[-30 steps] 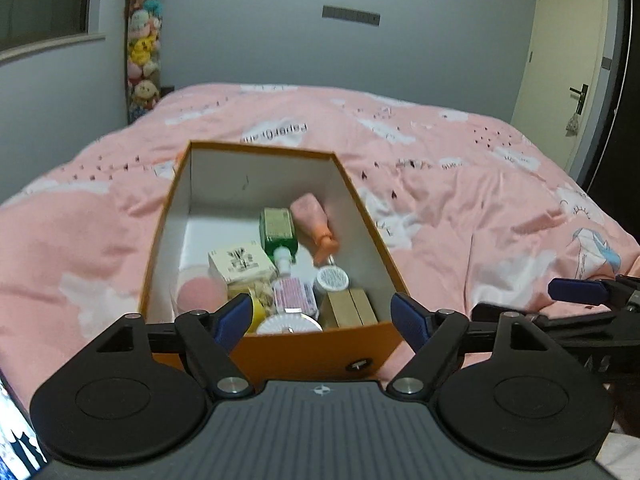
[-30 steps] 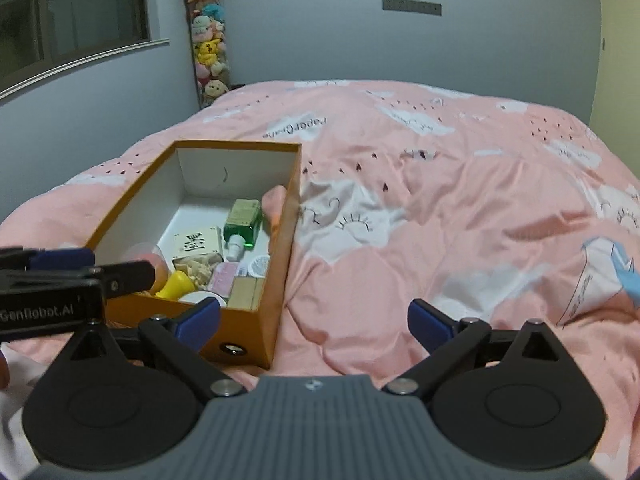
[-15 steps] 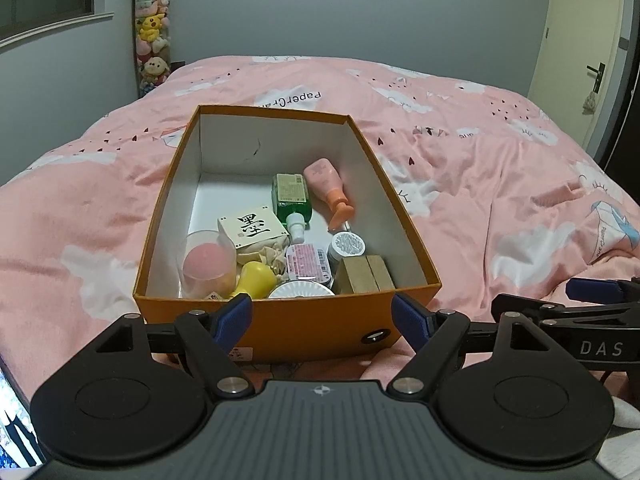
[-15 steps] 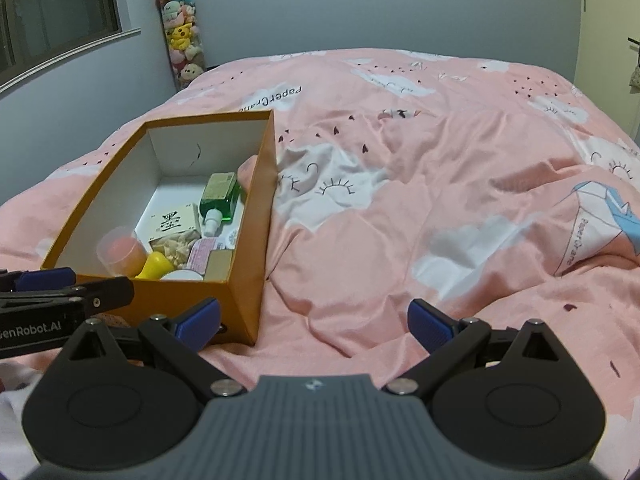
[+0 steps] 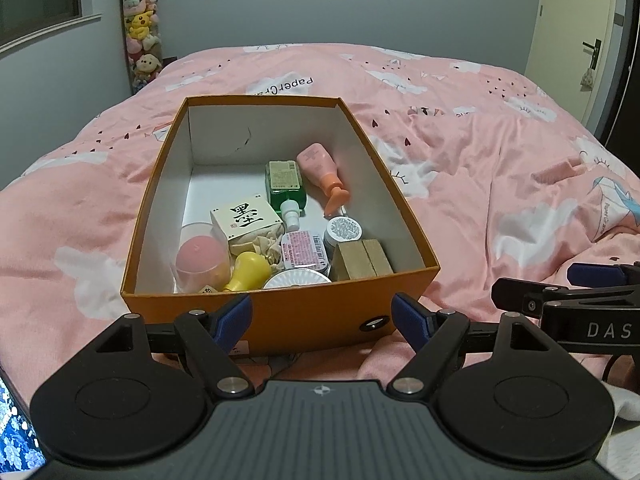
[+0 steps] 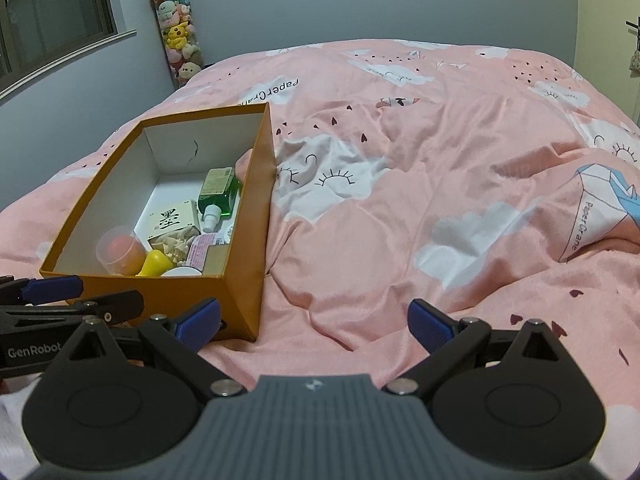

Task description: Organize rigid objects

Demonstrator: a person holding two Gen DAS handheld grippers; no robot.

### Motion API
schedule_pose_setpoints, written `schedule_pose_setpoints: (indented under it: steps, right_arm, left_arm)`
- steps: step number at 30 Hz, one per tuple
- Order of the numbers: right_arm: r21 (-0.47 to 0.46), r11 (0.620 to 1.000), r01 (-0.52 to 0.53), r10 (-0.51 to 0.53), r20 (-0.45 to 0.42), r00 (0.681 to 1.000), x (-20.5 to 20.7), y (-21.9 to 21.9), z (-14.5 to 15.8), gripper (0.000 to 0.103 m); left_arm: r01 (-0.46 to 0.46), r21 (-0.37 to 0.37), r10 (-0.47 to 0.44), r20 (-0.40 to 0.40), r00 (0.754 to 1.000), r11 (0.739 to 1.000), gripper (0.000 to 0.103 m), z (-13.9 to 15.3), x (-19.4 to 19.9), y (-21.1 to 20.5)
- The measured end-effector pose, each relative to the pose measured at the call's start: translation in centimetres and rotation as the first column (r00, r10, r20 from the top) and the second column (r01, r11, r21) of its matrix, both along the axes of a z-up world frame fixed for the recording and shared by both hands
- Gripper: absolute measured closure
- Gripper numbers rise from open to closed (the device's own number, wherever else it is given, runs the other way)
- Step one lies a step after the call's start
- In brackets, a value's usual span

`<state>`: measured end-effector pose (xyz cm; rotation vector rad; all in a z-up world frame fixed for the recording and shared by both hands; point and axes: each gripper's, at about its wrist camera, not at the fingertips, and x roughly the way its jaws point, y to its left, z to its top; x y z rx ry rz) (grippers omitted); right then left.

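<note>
An orange cardboard box (image 5: 304, 312) sits on the pink bed and also shows in the right wrist view (image 6: 248, 216). It holds a green bottle (image 5: 285, 184), a pink pump bottle (image 5: 320, 168), a cream box with a black character (image 5: 246, 218), a pink-filled cup (image 5: 200, 252), a yellow bulb-shaped item (image 5: 248, 270), wooden blocks (image 5: 362, 258) and small round tins. My left gripper (image 5: 322, 316) is open and empty just before the box's near wall. My right gripper (image 6: 314, 318) is open and empty over the bedcover, right of the box.
The pink bedcover (image 6: 440, 200) with cloud prints is wrinkled to the right of the box. A column of plush toys (image 5: 140, 36) stands in the far left corner. A door (image 5: 576, 32) is at the far right.
Both grippers have drawn back and risen, so the box looks smaller and more from above. Both stay open and empty. The box's contents have not moved.
</note>
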<state>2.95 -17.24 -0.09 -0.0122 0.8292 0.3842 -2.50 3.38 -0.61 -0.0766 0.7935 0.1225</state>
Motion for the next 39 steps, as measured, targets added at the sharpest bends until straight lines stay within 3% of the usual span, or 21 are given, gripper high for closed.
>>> schedule_pose_setpoints:
  steps: [39]
  right_arm:
    - [0.018, 1.0, 0.024, -0.024, -0.019, 1.0, 0.1, 0.2, -0.4, 0.005]
  left_arm:
    - [0.042, 0.062, -0.04, -0.028, 0.999, 0.997, 0.01, 0.3, 1.0, 0.1]
